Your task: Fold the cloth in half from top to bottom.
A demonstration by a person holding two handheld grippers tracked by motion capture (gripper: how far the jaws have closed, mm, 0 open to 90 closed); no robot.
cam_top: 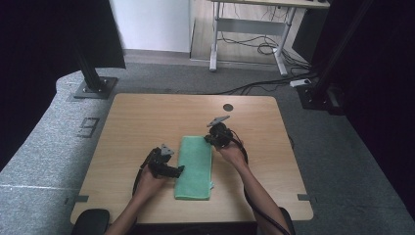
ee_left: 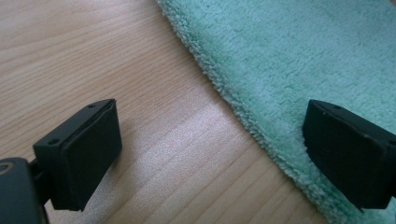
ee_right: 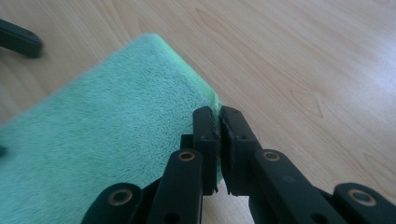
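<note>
The green towel (cam_top: 195, 168) lies folded flat near the middle of the table (cam_top: 137, 122), a little toward your edge; I judge it light, soft and floppy, not fragile and not slippery, so take it at an edge or a corner, because the rest will hang and drag. Your right gripper (ee_right: 218, 122) has its jaws pressed almost together on the towel's far right corner, at about 1 o'clock on the cloth. Your left gripper (ee_left: 210, 154) stands wide open at about 9 o'clock, astride the left edge, holding nothing.
</note>
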